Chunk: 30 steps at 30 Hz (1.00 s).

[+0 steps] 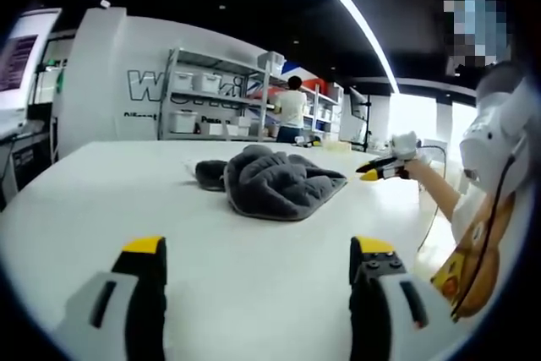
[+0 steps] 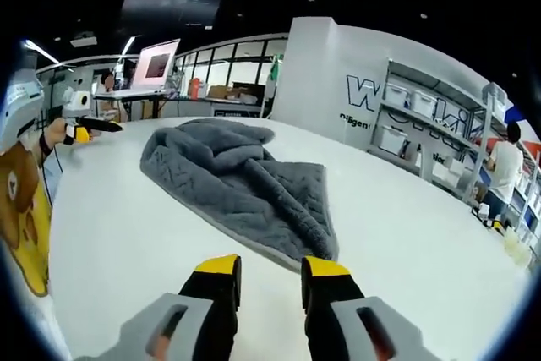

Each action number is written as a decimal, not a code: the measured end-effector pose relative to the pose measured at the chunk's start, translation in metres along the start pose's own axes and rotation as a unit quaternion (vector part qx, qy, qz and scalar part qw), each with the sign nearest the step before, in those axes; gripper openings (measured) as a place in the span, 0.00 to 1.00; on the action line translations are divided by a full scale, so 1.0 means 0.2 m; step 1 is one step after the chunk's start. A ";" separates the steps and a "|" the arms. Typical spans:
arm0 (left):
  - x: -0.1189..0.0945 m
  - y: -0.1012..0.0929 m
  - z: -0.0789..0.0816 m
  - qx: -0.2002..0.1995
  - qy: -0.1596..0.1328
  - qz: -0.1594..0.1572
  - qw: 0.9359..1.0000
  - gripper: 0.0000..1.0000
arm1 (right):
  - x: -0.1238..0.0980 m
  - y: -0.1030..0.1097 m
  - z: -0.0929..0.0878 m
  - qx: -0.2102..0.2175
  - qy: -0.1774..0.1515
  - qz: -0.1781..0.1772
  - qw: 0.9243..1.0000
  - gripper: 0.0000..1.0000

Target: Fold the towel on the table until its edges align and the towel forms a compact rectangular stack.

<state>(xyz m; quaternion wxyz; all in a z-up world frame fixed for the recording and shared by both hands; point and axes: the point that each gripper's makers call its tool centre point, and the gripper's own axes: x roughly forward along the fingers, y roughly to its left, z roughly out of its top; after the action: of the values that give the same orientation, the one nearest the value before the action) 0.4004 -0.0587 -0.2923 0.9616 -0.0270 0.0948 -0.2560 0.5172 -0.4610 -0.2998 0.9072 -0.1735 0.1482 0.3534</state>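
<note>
On the white table (image 2: 423, 251) in the shelf-lined lab, the grey towel (image 2: 241, 183) lies crumpled mid-table, folding barely begun. Left gripper (image 1: 258, 264) gapes wide, empty; right gripper (image 2: 270, 275) stands part-open, empty, at the towel's near edge.

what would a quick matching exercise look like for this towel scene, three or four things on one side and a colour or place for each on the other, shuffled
Things:
1. towel
2. table
3. tips of the right tongs
4. shelving rack

Colour or place:
A. white, broad and flat
B. grey, lying crumpled on the table
C. against the back wall, holding white bins
D. yellow

Pairs: 1-B, 2-A, 3-D, 4-C
</note>
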 end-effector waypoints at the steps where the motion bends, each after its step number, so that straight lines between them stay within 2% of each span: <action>1: 0.00 0.00 0.00 0.000 0.000 -0.001 1.000 0.94 | -0.01 0.01 0.01 -0.002 0.000 0.002 1.000 0.32; 10: 0.00 0.00 0.00 0.001 -0.001 -0.002 1.000 0.94 | -0.05 0.05 -0.05 -0.001 0.021 0.006 1.000 0.42; 20: 0.00 0.00 0.00 0.000 -0.001 -0.001 1.000 0.94 | -0.10 0.10 -0.03 0.028 0.001 0.026 0.999 0.61; 30: 0.00 0.00 0.00 0.000 -0.002 0.000 1.000 0.94 | -0.14 0.13 -0.03 0.033 -0.003 0.025 0.999 0.66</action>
<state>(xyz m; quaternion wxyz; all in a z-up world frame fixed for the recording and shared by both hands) 0.3999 -0.0585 -0.2916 0.9619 -0.0274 0.0928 -0.2555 0.4790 -0.4622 -0.2988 0.9039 -0.1383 0.1614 0.3713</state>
